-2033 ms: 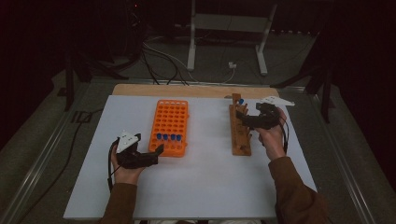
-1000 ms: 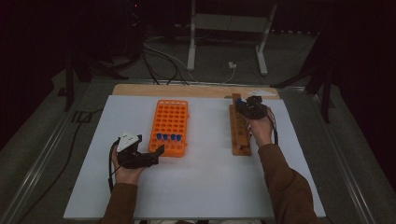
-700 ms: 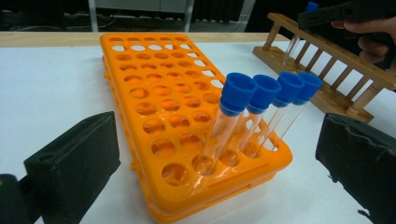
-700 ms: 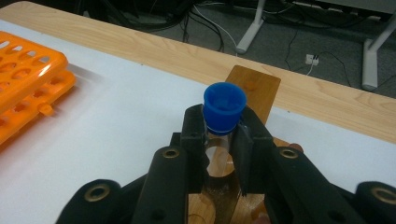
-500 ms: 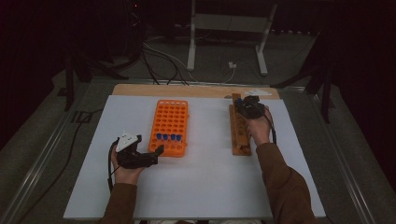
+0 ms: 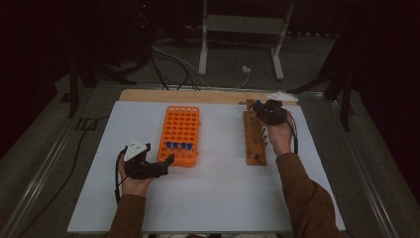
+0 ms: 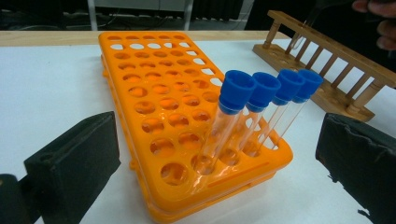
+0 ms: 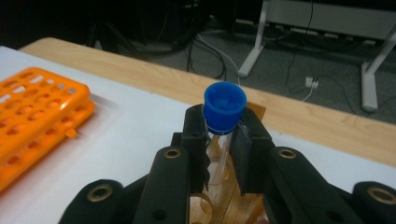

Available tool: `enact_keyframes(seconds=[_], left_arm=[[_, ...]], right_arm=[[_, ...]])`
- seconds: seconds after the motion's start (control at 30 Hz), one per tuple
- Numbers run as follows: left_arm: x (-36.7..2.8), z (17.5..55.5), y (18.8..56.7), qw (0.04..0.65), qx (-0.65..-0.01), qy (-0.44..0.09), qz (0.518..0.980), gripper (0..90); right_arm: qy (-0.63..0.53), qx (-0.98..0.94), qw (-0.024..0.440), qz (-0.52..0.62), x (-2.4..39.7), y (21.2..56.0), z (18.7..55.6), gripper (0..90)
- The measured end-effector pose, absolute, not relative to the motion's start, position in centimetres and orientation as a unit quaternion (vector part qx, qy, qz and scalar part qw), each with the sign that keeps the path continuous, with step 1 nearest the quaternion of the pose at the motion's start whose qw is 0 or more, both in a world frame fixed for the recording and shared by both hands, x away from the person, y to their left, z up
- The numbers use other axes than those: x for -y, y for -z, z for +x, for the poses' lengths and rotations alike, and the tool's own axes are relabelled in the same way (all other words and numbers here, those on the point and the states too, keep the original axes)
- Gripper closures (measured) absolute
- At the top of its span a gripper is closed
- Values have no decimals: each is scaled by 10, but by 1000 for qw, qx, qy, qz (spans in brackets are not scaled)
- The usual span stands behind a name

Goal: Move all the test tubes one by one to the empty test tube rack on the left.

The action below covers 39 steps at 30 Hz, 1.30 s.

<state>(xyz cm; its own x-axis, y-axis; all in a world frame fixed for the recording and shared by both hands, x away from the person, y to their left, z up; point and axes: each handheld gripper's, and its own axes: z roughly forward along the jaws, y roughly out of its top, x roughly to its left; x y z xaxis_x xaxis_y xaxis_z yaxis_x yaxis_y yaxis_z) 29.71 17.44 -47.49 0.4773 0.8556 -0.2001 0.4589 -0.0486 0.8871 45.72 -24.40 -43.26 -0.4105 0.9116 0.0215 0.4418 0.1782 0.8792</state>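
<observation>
An orange tube rack lies mid-table with several blue-capped test tubes standing in its near row. To its right lies a wooden rack. My right gripper is over the wooden rack's far end, shut on a blue-capped test tube held upright just below its cap, with its lower end down among the wooden rack's holes. My left gripper rests open at the orange rack's near left corner, jaws wide apart on either side of that corner, touching nothing.
A white sheet covers the table, with a bare wooden strip along the far edge. Beyond it on the floor stand a metal frame's legs and cables. The person's right hand is above the wooden rack.
The right hand has moved from the wooden rack's right side to its far end and has stayed there since. The left hand and its gripper have not moved.
</observation>
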Motion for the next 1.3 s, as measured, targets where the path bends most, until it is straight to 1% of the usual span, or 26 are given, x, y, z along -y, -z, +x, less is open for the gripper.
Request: enact_keyframes(seconds=[0.23,0.43,0.8,0.97,1.3], left_arm=[[-172,297,473,509,-469,-195,695,6],[-169,296,469,514,-460,-201,696,12],[-161,294,464,513,-444,-210,704,16],[-156,293,460,517,-435,-212,706,18],[-139,293,453,521,-414,-214,715,52]], right_arm=[[-453,-709,283,461,250,415,448,774],[-470,-705,281,451,253,405,438,774],[-482,-724,260,420,242,396,419,774],[-481,-737,247,406,233,397,409,774],[-479,-764,212,377,210,403,389,773]])
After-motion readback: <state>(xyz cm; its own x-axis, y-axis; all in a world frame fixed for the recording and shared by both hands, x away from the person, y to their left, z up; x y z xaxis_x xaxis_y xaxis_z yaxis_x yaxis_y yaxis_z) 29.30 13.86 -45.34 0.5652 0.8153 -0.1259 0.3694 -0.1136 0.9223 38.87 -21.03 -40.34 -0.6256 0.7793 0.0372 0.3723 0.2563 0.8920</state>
